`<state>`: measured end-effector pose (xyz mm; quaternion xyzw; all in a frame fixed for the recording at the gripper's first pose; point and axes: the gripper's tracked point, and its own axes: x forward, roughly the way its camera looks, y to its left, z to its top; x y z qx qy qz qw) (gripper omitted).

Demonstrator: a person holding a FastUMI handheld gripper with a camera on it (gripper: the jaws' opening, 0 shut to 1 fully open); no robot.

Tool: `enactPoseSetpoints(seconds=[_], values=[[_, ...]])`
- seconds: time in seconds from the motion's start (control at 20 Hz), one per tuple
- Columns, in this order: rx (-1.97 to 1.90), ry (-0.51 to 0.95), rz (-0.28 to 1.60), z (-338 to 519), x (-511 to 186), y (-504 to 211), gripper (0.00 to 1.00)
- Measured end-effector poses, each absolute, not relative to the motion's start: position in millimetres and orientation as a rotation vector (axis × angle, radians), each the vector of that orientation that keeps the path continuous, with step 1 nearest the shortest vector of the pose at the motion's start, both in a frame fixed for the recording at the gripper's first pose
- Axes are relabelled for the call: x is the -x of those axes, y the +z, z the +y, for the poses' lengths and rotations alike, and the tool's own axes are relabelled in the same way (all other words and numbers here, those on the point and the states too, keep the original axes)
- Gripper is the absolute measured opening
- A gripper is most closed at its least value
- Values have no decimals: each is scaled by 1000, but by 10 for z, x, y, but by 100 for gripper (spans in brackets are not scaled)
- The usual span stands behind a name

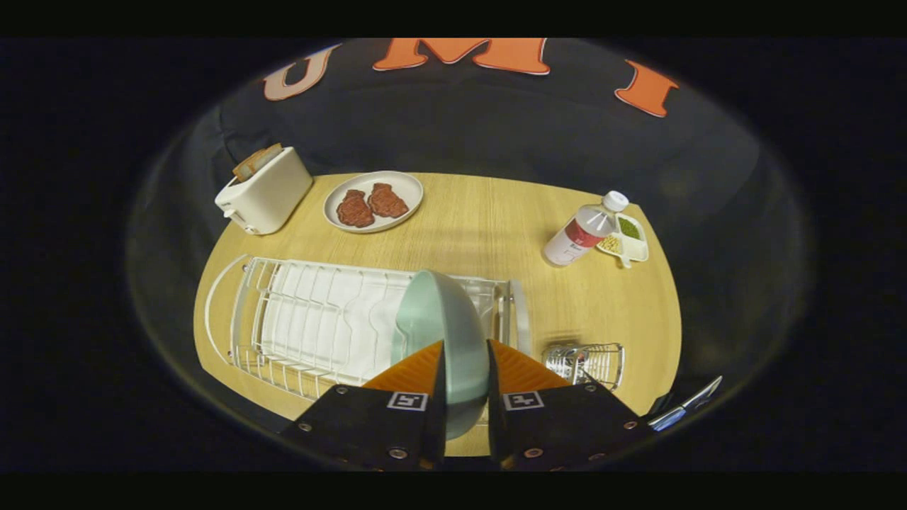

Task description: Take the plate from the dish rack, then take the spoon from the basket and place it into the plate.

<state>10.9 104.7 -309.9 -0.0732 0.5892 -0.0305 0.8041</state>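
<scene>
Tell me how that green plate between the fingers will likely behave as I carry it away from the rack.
The green plate looks rigid and glossy, so it could slip in the gripper, whose fingers pinch only its rim on both sides. Held on edge above the dish rack, most of it sits beyond the fingers, so it may pivot or swing. It looks breakable if dropped on the table.

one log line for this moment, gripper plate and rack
gripper: shut on plate | plate: on edge, between fingers, above dish rack | basket: beside rack | spoon: not placed

Pale green plate (439, 322) upright over dish rack (297, 319)
</scene>
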Motion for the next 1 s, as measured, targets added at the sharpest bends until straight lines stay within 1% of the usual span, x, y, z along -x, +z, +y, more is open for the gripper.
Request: enactPoseSetpoints(seconds=[0.1, 0.4, 0.65, 0.8, 1.0], values=[[196, -72, 1239, 1049, -135, -3051, 22], [322, -118, 1181, 970, -205, -2901, 22], [339, -156, 1105, 882, -193, -2676, 22], [281, -161, 1085, 850, -64, -2535, 22], [148, -127, 1094, 811, 237, -2430, 22]])
